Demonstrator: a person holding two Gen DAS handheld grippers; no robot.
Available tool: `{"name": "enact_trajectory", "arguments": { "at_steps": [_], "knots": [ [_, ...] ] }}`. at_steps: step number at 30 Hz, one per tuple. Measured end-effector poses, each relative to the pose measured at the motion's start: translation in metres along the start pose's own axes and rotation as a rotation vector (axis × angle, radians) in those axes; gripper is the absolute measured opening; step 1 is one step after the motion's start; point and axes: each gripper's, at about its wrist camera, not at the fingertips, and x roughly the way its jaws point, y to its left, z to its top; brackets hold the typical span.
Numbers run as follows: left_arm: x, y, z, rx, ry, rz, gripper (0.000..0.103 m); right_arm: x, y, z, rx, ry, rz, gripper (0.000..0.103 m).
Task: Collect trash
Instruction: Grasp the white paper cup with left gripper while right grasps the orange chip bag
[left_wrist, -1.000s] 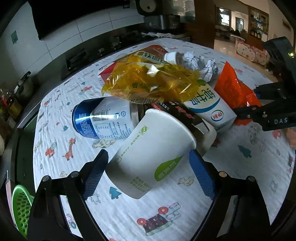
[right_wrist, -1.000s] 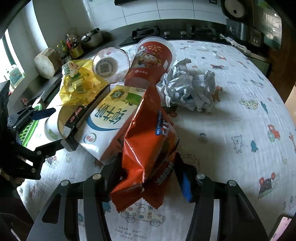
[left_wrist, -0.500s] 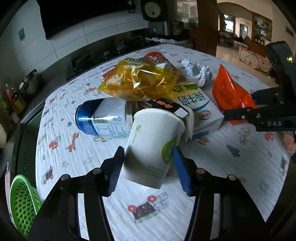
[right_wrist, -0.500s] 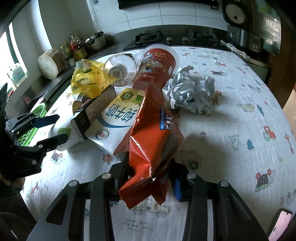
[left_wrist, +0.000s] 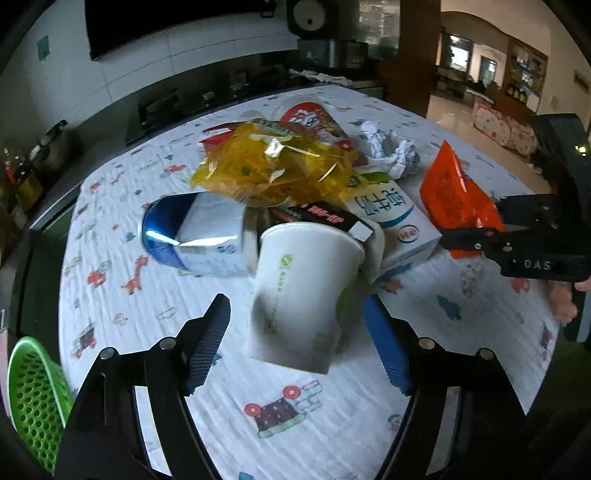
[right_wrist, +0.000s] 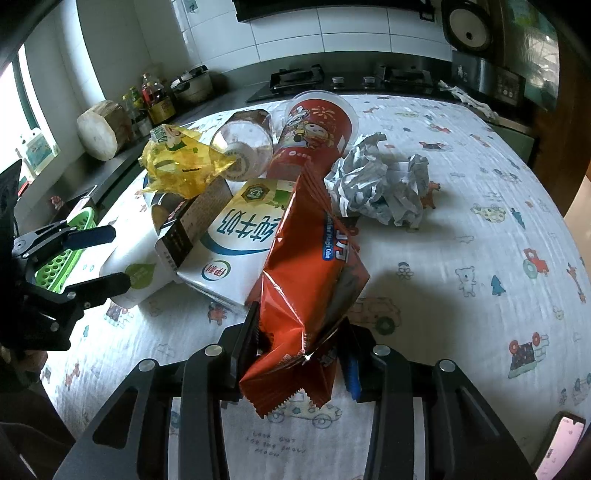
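Kitchen counters ring my table, and its cartoon-print cloth (left_wrist: 332, 406) shows below the jaws in the left wrist view. My left gripper (left_wrist: 295, 332) stands with its jaws apart on either side of a white paper cup (left_wrist: 303, 295); neither pad clearly touches it. Just beyond the cup lie a blue can (left_wrist: 192, 236), a milk carton (left_wrist: 391, 218) and a yellow wrapper (left_wrist: 273, 170) on top of the heap. A green basket (left_wrist: 33, 391) sits low, outside the left jaw.

From the right wrist view, my right gripper (right_wrist: 301, 354) is clamped on an orange snack bag (right_wrist: 314, 280), which stands up between the jaws. Ahead of them lies crumpled paper (right_wrist: 376, 188), with a red cup (right_wrist: 314, 136) further ahead beside it.
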Motion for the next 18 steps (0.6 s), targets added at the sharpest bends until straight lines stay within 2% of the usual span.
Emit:
{"name": "enact_trajectory", "arguments": {
  "at_steps": [8,10,11,18],
  "knots": [
    [0.026,0.004,0.009,-0.022,0.06,-0.021,0.074,0.006,-0.001,0.0,0.007,0.008,0.003,0.038],
    [0.032,0.004,0.009,-0.03,0.067,-0.021,0.07,0.004,-0.001,0.0,0.007,0.001,0.002,0.038],
    [0.033,0.004,0.008,-0.033,0.068,-0.031,0.065,0.003,0.0,0.0,0.004,-0.004,0.0,0.038],
    [0.018,-0.003,0.0,-0.018,0.047,0.012,0.064,-0.018,0.012,0.003,-0.035,-0.055,0.0,0.038]
  ]
}}
